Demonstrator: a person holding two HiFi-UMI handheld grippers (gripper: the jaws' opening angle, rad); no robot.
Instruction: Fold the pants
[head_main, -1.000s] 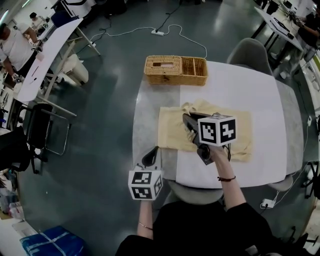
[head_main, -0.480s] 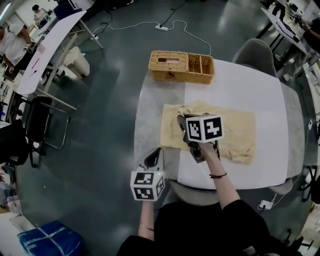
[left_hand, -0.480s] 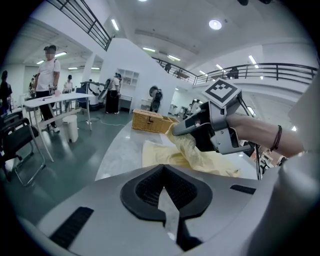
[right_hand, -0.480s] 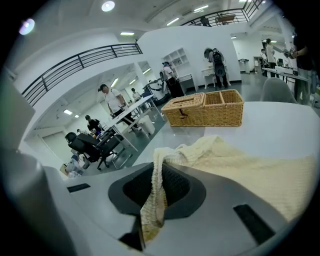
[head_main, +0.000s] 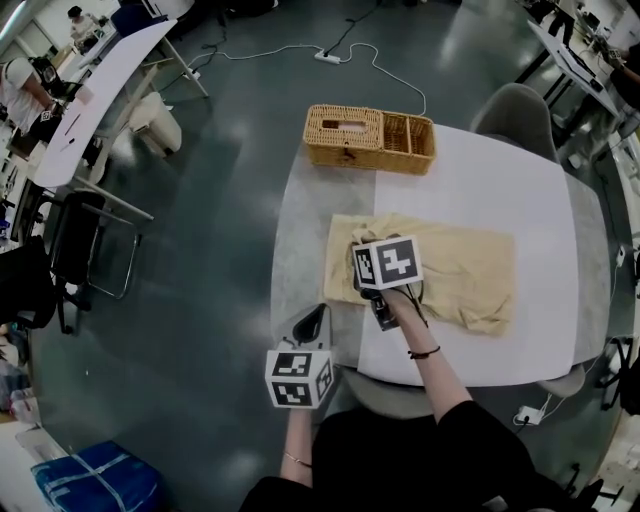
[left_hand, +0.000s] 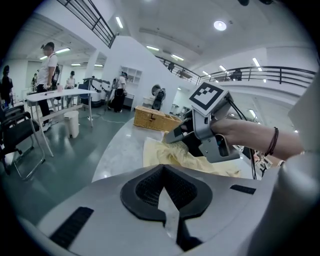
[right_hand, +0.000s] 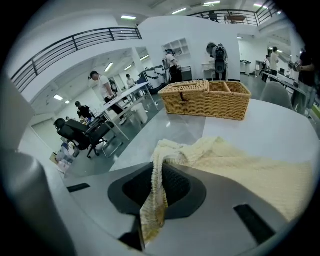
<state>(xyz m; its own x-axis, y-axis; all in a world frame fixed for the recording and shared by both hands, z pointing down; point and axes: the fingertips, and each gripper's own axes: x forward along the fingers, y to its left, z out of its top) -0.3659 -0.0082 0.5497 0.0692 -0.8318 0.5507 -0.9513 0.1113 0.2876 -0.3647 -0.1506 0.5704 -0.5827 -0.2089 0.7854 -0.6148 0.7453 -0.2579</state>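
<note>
Pale yellow pants (head_main: 455, 270) lie spread across the white table (head_main: 500, 180), their left end bunched up. My right gripper (head_main: 360, 262) is over that bunched end, low above the cloth, shut on a pinched edge of the pants (right_hand: 240, 165). In the right gripper view the edge runs up between the jaws of the right gripper (right_hand: 160, 172). My left gripper (head_main: 310, 322) hangs at the table's near left edge, apart from the pants, shut with nothing in it. The left gripper view shows the left gripper (left_hand: 162, 170) pointing at the right gripper (left_hand: 172, 137) and the pants (left_hand: 165, 155).
A wicker basket (head_main: 370, 138) with compartments stands at the table's far left edge. One grey chair (head_main: 510, 110) is behind the table, another (head_main: 390, 395) at the near edge by the person. Desks, chairs and people are off to the left.
My right gripper has come down toward the table and a little to the left, carrying the pinched pants edge with it. The left gripper has hardly moved.
</note>
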